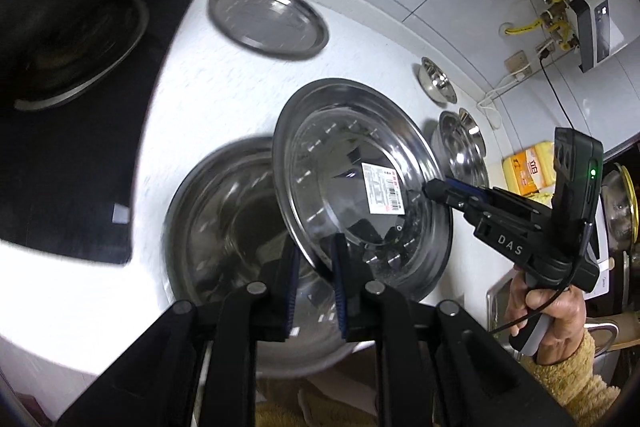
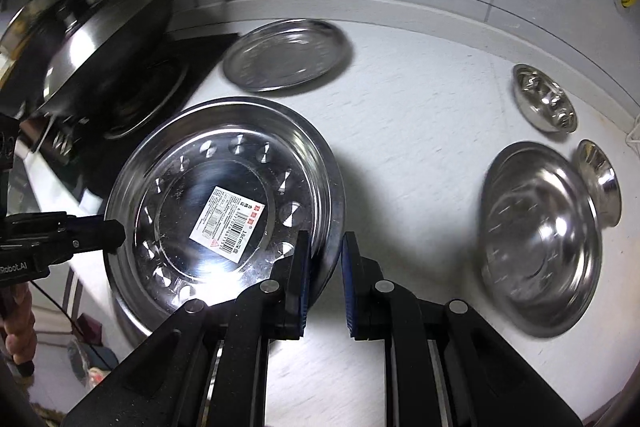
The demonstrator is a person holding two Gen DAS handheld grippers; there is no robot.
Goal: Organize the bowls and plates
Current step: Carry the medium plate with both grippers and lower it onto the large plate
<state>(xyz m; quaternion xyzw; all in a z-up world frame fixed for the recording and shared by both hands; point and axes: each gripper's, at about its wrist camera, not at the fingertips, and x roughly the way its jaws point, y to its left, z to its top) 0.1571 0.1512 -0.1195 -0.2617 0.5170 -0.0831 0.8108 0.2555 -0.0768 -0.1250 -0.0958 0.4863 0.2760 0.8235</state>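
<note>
Between the left gripper's (image 1: 316, 283) jaws sits the near rim of the labelled plate (image 1: 352, 171), tilted up over a larger plate (image 1: 224, 211) on the bench (image 1: 352, 67); whether they pinch it I cannot tell. The right gripper's (image 2: 325, 281) jaws straddle the opposite rim, gapped, seemingly not clamped. The risk, I judge — polished steel is slick and thin-edged, so an uneven release could let it slide and clatter. Beyond the jaws lie a flat round tray (image 2: 286, 55) and three shiny dimpled bowls (image 2: 540, 235).

Silver dimpled plate (image 2: 224, 203) bears a white-and-red label (image 2: 227, 223).
</note>
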